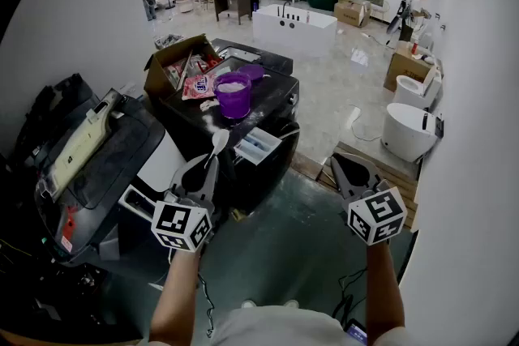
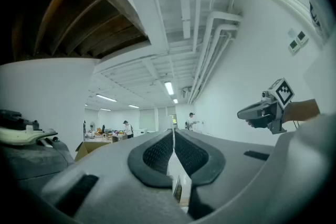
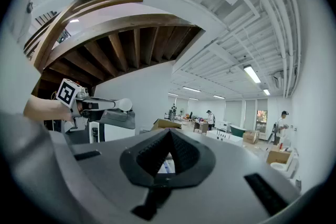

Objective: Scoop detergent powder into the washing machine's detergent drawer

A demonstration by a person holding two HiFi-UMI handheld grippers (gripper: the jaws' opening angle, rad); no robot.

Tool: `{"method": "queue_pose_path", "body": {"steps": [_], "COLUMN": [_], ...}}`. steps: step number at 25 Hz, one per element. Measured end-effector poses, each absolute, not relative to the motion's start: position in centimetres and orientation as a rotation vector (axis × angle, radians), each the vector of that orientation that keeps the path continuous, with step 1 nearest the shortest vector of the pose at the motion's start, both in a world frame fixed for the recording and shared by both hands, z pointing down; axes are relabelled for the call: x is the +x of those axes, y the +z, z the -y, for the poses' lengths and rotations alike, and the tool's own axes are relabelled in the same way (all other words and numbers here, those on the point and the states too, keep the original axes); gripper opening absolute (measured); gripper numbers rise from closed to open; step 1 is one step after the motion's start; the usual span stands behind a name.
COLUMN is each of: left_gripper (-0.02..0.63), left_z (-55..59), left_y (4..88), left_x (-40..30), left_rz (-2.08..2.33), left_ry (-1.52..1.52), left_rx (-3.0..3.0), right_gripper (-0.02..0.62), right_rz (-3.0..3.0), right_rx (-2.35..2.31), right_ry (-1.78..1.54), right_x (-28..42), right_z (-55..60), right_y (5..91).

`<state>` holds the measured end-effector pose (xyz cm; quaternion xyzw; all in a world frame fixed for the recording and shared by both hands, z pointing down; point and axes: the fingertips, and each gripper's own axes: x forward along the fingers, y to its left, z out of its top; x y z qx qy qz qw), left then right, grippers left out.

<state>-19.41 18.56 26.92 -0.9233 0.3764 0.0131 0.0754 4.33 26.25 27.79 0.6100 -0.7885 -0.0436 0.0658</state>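
Bare hall, dark washing machine (image 1: 276, 97): my left gripper (image 1: 204, 172), clamped on the far-pointing spoon (image 1: 217, 143), lies nearer the purple powder tub (image 1: 233, 96), beyond the open detergent drawer (image 1: 258, 147); my right gripper (image 1: 340, 166) is closed, empty.

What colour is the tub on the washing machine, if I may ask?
The tub is purple; the head view shows it best.

Tub (image 1: 233, 96) atop washer (image 1: 274, 93), behind drawer (image 1: 258, 146)

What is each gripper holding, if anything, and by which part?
The left gripper is shut on the handle of a white plastic scoop, its bowl sticking out ahead. The right gripper is shut and empty.
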Motion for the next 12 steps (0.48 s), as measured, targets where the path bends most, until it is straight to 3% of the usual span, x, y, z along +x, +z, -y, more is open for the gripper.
{"method": "queue_pose_path", "body": {"steps": [12], "left_gripper": [0.015], "left_z": [-20.6], "left_y": [28.1], "left_x": [-15.2], "left_rz": [-1.151], "left_ry": [-0.038], "left_rx": [-2.743], "right_gripper": [-0.003], "right_rz": [2.475], "right_rx": [1.833], "right_ry": [-0.123], "right_x": [8.8], "right_z": [-27.3], "right_y": [28.0]}}
